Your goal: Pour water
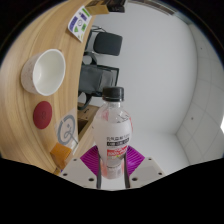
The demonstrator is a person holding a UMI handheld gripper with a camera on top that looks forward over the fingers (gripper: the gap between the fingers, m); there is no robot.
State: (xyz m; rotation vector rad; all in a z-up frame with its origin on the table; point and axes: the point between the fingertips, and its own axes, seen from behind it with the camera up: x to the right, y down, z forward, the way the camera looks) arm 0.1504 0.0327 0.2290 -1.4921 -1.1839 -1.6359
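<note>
A clear plastic bottle [113,128] with a black cap and a pink-and-white label stands upright between my fingers, lifted off the table. My gripper [112,160] is shut on the bottle's lower body, and a magenta pad [91,158] presses it from each side. A white bowl [43,71] rests on the round wooden table [40,40], off to the left and beyond the bottle. The bottle's base is hidden behind my fingers.
A dark red coaster [43,114] lies on the table below the bowl, with a white printed disc [66,127] beside it. A small box [78,20] sits at the table's far edge. Black office chairs [104,45] stand beyond, on the grey floor.
</note>
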